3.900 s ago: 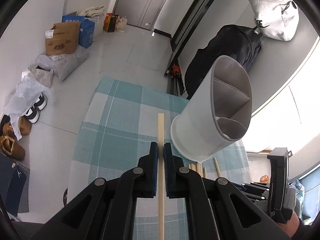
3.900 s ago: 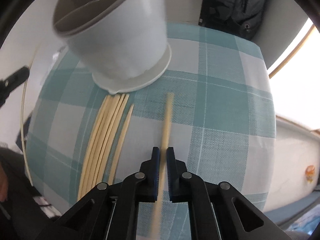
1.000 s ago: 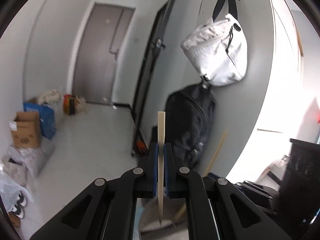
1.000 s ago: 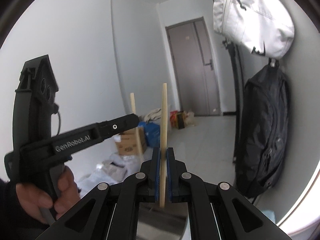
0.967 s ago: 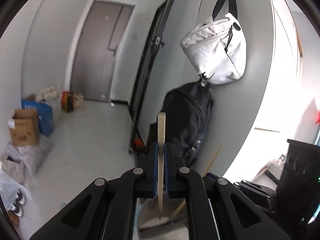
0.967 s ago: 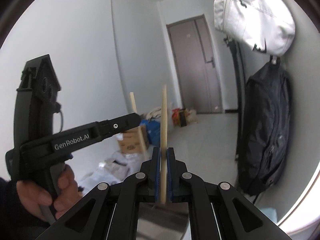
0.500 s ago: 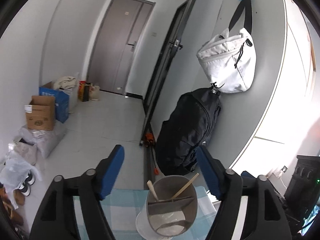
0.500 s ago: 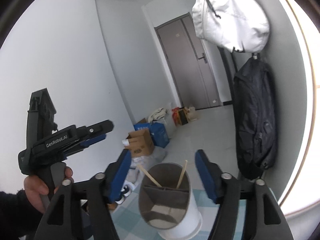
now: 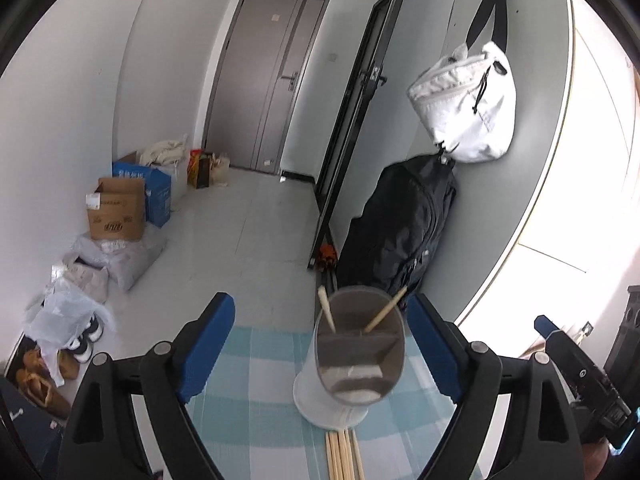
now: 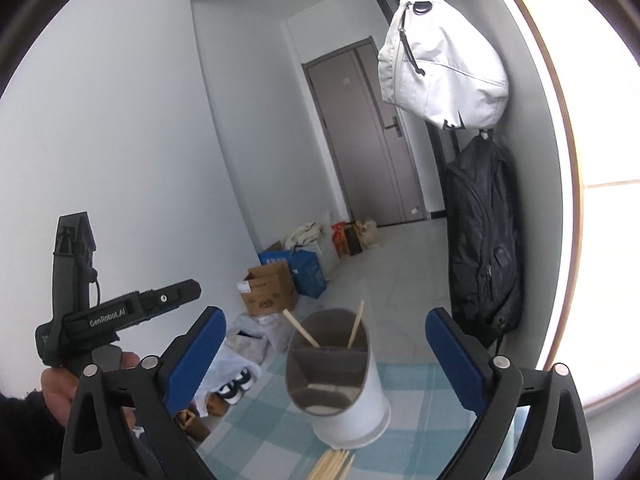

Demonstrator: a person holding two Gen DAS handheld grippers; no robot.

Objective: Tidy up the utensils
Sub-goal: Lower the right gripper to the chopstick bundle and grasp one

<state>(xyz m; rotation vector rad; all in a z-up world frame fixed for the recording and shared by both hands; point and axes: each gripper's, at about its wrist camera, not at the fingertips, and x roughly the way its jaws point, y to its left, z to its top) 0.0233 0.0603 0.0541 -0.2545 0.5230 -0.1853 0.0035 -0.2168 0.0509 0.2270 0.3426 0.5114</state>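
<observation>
— Where is the utensil holder (image 9: 352,364)?

— Upright on the checked tablecloth (image 9: 256,392), two chopsticks (image 9: 326,312) leaning in its far compartment, more loose chopsticks (image 9: 340,456) lying at its base.

— And the grippers?

— The left gripper (image 9: 320,344) and right gripper (image 10: 326,354) both spread their jaws wider, nothing between the pads.

— Anything around?

— A black backpack (image 9: 400,224) and white bag (image 9: 468,116) on the wall behind.

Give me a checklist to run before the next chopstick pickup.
1. Left claw empty, jaws opening: ok.
2. Right claw empty, jaws opening: ok.
3. Two chopsticks stand in the holder's back compartment: ok.
4. Holder upright on the checked cloth: ok.
5. More chopsticks on the cloth in front of the holder: ok.
6. How many remain there: cannot tell, cut off by the frame.
</observation>
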